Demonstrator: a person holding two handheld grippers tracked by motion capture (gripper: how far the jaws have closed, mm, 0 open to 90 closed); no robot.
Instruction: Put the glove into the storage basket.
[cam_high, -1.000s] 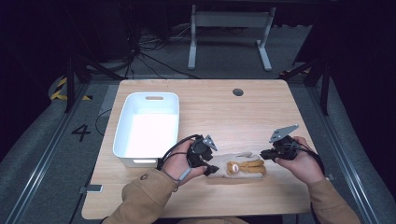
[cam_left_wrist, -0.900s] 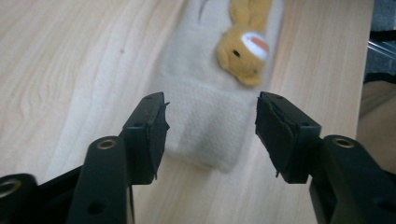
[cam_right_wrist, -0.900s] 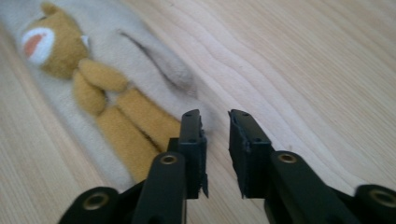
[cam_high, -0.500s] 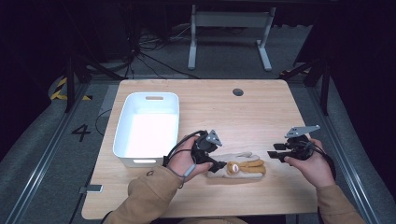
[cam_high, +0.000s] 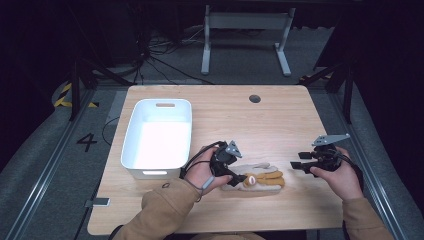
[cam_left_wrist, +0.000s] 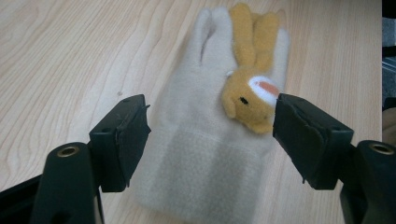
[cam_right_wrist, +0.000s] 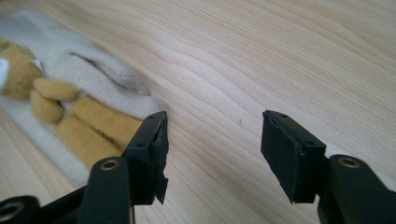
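Observation:
A cream fleece mitten (cam_high: 260, 167) with a tan plush bunny (cam_high: 265, 178) sewn on it lies flat on the wooden table (cam_high: 280, 125), near the front edge. My left gripper (cam_high: 239, 178) is at the cuff end. Its jaws have just been opening and now stand apart on either side of the cuff (cam_left_wrist: 205, 158), with the pads off the fabric. The bunny's head (cam_left_wrist: 250, 100) lies close to one pad (cam_left_wrist: 299, 130). My right gripper (cam_high: 296, 165) is to the right of the mitten's finger end (cam_right_wrist: 93, 93). Its jaws (cam_right_wrist: 215, 140) have just been opening and have bare wood between them.
A white plastic bin (cam_high: 157, 137) stands empty at the left of the table, just beyond my left hand. A round cable hole (cam_high: 255, 98) sits near the far edge. A metal stand (cam_high: 245, 35) is on the floor behind the table.
My right gripper has let go of the mitten's finger end, opened and drawn away to the right. My left gripper has stayed at the cuff and opened. The mitten lies flatter.

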